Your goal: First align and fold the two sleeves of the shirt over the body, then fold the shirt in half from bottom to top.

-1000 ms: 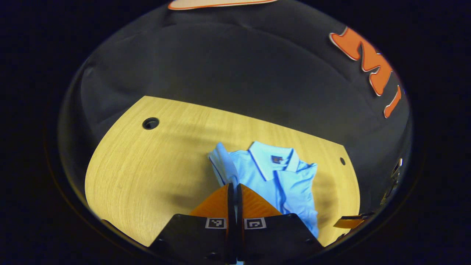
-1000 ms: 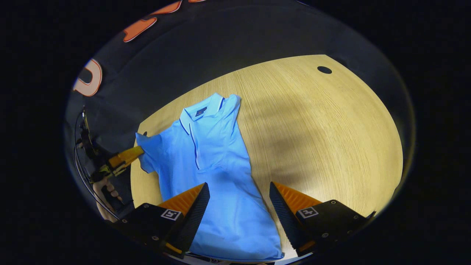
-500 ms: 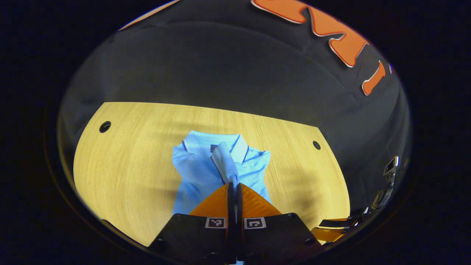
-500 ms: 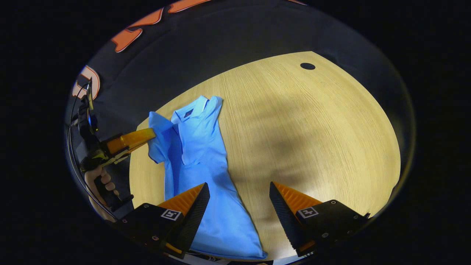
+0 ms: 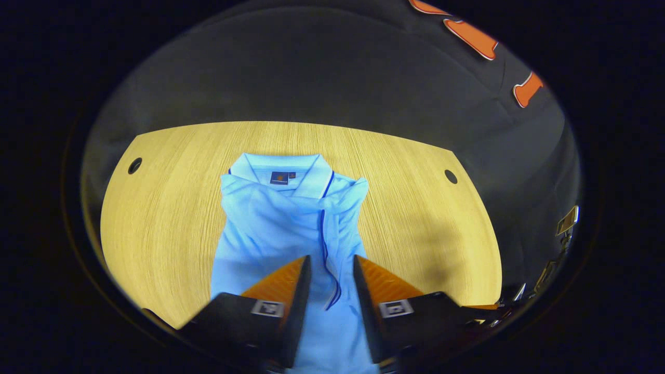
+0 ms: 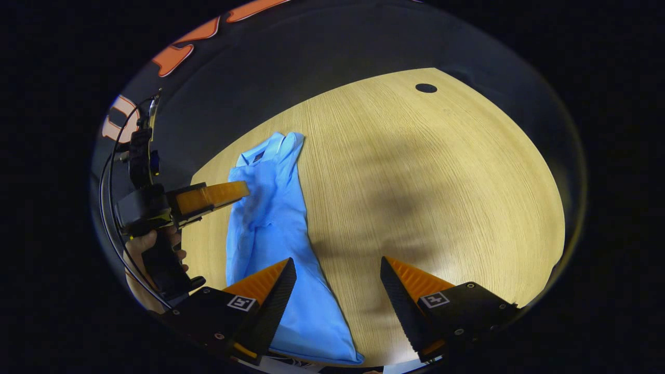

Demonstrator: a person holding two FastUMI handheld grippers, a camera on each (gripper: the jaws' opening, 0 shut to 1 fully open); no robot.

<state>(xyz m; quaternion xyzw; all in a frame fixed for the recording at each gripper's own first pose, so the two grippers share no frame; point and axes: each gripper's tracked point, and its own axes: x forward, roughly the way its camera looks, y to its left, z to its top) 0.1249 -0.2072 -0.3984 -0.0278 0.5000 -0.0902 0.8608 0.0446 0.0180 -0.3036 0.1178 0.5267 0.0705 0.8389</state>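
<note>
Both sleeves look folded over the shirt [image 5: 280,228]; the bottom-to-top fold remains. Left tool [image 5: 328,301] and right tool [image 6: 337,291] gape, empty, above it.

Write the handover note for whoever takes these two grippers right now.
Left gripper: open, holding nothing, over the shirt's middle.
Right gripper: open, holding nothing, over the shirt's bottom end and the table.
Shirt: lies lengthwise on the table, collar at the far end, narrow in shape.
Done: both sleeves look folded over the body, somewhat rumpled near the collar.
Left: take the bottom hem and fold the shirt in half up to the collar.
</note>
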